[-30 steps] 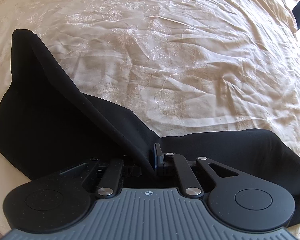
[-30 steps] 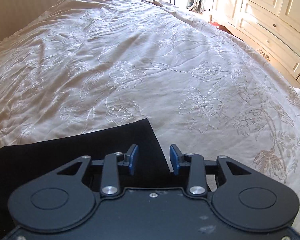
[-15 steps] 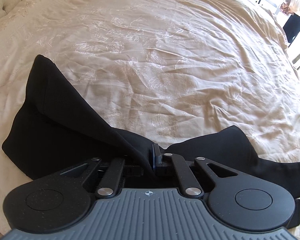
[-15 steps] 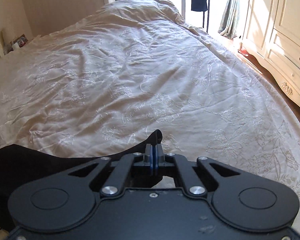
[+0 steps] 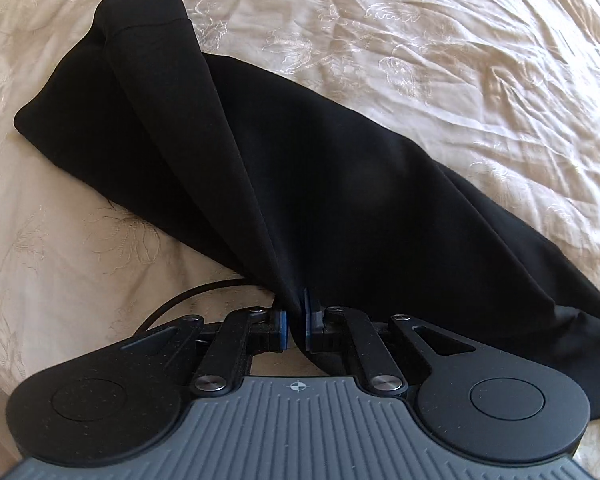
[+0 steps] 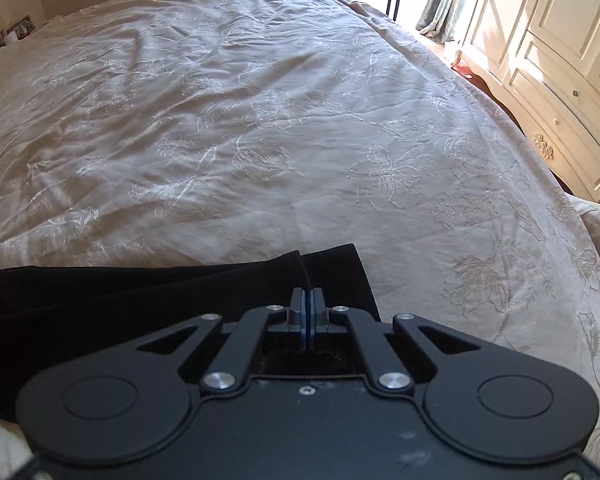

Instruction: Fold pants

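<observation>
With the bedspread (image 5: 480, 60) as the landmark, the one pair of black pants (image 5: 300, 168) lies across its near edge, and on the left side the left gripper (image 5: 296, 326) has cloth running between its blue pads (image 5: 285, 326), which stand slightly parted around a bunched ridge of fabric rather than pressed flat together. That loose-looking pinch is the first risk: if the person lifts or pulls across, the thick fold may slide out of the pads and drop in a heap on the bedspread, spoiling the crease. A black cable (image 5: 180, 300) curls over the bedspread just left of that gripper, and it could snag the cloth or get folded under it. Further right, the right gripper (image 6: 307, 320) has its pads pressed tight together at the hem corner of the pants (image 6: 160, 296), seemingly nipping only a thin edge; I cannot tell how many layers it holds, so one layer may peel away and leave the legs misaligned. The two ends are also gripped at different heights above the bedspread, which could twist the fold. The count is one pair of pants, two grippers, one cable, one bedspread, and one cream wardrobe (image 6: 560, 60) beyond the bedspread's right edge.
</observation>
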The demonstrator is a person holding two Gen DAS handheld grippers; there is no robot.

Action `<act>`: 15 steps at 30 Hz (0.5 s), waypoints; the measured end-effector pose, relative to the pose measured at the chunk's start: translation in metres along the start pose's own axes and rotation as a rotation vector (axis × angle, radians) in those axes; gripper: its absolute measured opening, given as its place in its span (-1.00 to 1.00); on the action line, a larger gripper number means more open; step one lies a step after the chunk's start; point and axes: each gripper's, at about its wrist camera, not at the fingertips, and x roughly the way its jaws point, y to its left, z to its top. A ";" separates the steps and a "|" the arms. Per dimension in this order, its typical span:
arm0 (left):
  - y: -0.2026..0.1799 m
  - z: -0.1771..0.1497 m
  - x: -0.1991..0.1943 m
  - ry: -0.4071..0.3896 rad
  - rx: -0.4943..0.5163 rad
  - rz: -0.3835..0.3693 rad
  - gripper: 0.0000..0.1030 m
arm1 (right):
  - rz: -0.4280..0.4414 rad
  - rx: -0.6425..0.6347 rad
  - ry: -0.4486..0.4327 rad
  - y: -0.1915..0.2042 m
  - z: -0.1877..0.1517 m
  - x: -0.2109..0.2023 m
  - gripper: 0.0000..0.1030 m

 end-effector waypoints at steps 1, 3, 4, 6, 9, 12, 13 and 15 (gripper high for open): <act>-0.001 0.000 -0.005 -0.016 -0.006 -0.012 -0.86 | 0.006 0.005 -0.006 -0.002 0.000 -0.002 -0.95; -0.006 0.004 -0.017 -0.054 -0.021 -0.044 -0.86 | 0.011 -0.006 -0.029 -0.005 0.003 -0.009 -0.95; -0.007 0.007 -0.023 -0.075 -0.031 -0.062 -0.86 | 0.011 -0.013 -0.048 -0.006 0.006 -0.014 -0.96; -0.011 0.014 -0.038 -0.135 -0.057 -0.100 -0.86 | 0.007 -0.019 -0.094 -0.009 0.014 -0.023 -0.98; -0.019 0.018 -0.057 -0.239 -0.072 -0.136 -0.86 | -0.047 0.007 -0.198 -0.018 0.019 -0.045 -0.98; -0.029 0.014 -0.046 -0.220 -0.040 -0.095 -0.86 | -0.042 0.030 -0.149 -0.032 0.011 -0.037 -0.96; -0.031 0.011 -0.038 -0.188 -0.039 -0.080 -0.86 | -0.028 0.024 -0.114 -0.033 0.007 -0.029 -0.82; -0.031 0.004 -0.027 -0.148 -0.048 -0.065 -0.86 | 0.059 -0.003 -0.063 -0.032 -0.003 -0.014 -0.64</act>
